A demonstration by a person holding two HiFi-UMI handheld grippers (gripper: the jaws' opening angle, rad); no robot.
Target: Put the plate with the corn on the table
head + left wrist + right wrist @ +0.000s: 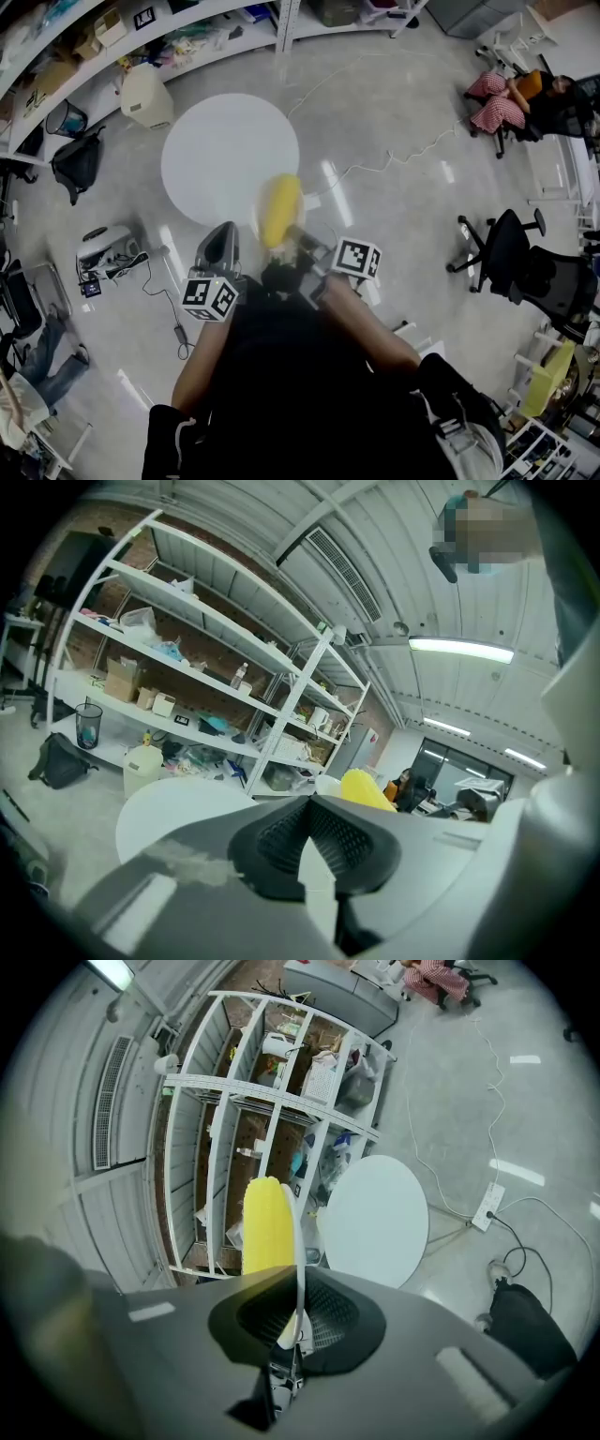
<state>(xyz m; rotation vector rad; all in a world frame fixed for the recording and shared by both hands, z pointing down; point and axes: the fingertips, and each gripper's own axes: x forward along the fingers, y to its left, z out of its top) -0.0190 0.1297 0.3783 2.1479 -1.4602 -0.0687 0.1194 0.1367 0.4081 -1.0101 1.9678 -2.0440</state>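
Plate [298,1241] held in the air by one rim, table not yet reached
The right gripper [296,1302] has its jaws pinched nearly together on the thin edge. The left gripper [305,808] has its jaws meeting at the tips and seems to hold nothing. The corn [279,211] lies at 12 o'clock from the grippers, the round table [216,159] at 11 o'clock. A one-sided grip could let the dish sag or twist. Any tilt would likely roll the corn off, or the rim could slip free.
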